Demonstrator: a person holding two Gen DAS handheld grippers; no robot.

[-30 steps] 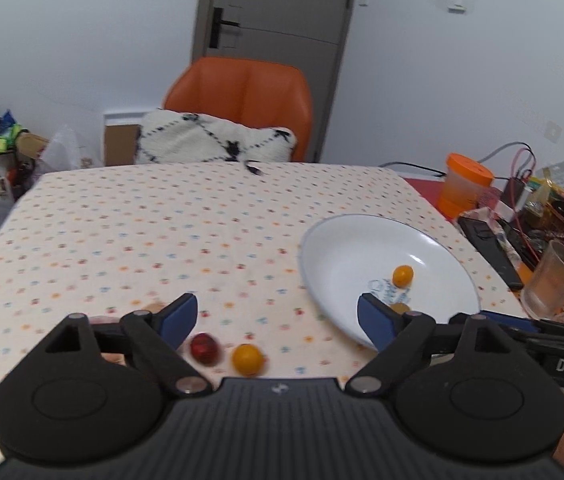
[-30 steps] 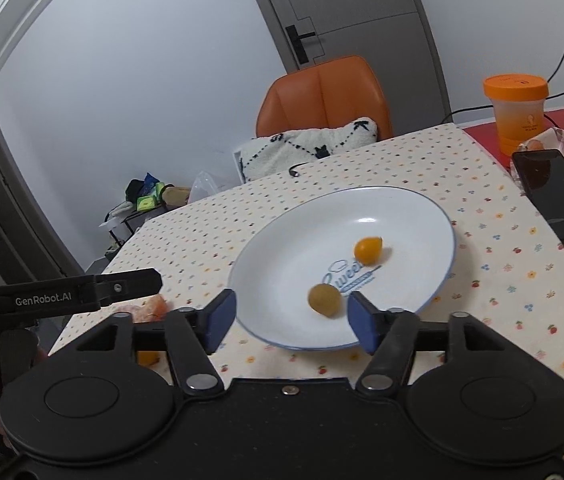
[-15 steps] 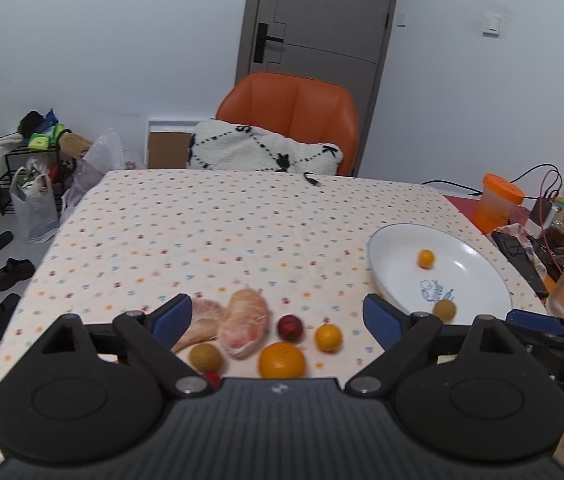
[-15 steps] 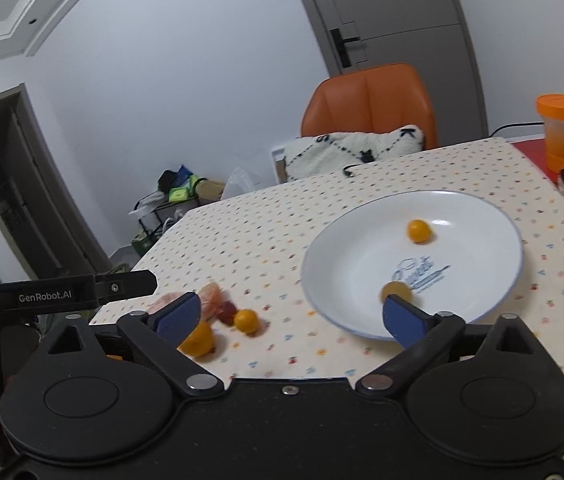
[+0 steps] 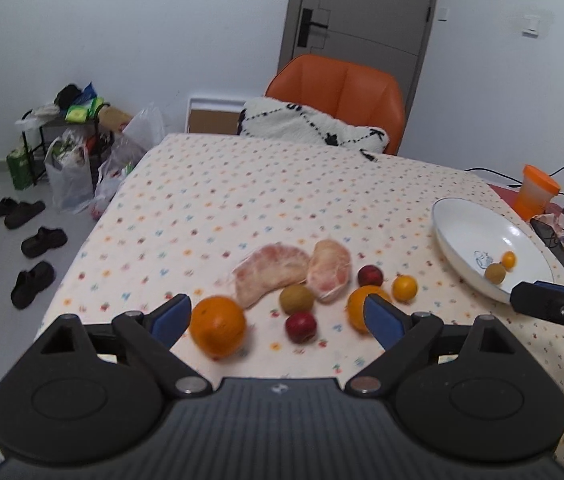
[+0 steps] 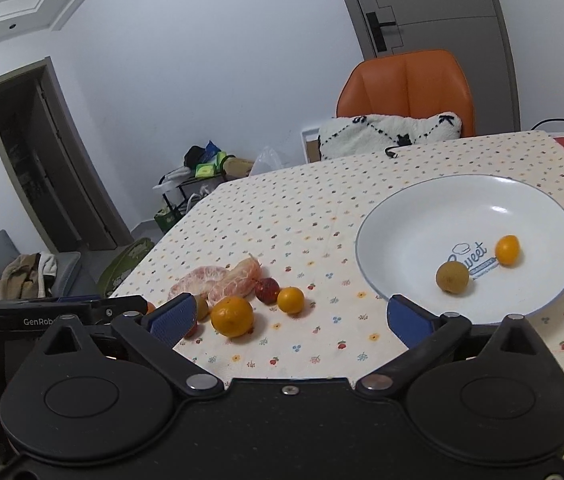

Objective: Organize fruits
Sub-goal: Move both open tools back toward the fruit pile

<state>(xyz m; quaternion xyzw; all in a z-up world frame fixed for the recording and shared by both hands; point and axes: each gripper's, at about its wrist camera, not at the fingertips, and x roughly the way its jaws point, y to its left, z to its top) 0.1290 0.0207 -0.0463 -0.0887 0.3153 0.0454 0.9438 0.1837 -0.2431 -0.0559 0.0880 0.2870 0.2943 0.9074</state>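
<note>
Crowding the near cloth, oranges (image 5: 218,326), plums (image 5: 300,326) and pomelo segments (image 5: 270,270) sit left of the plate (image 6: 401,216), one orange half-hidden behind the spread, empty left gripper (image 5: 278,318); the right gripper (image 6: 287,316) gapes too.

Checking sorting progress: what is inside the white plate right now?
The round white plate holds a small orange kumquat-like fruit and a brownish-green round fruit. The right gripper's blue fingertip covers its near rim.

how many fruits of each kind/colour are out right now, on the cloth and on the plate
Large oranges: 2
Small yellow-orange fruits: 2
Red fruits: 2
Brown-green round fruits: 2
Peeled pink citrus segments: 2
Total: 10, of which 2 lie on the white plate and 8 on the tablecloth.
</note>
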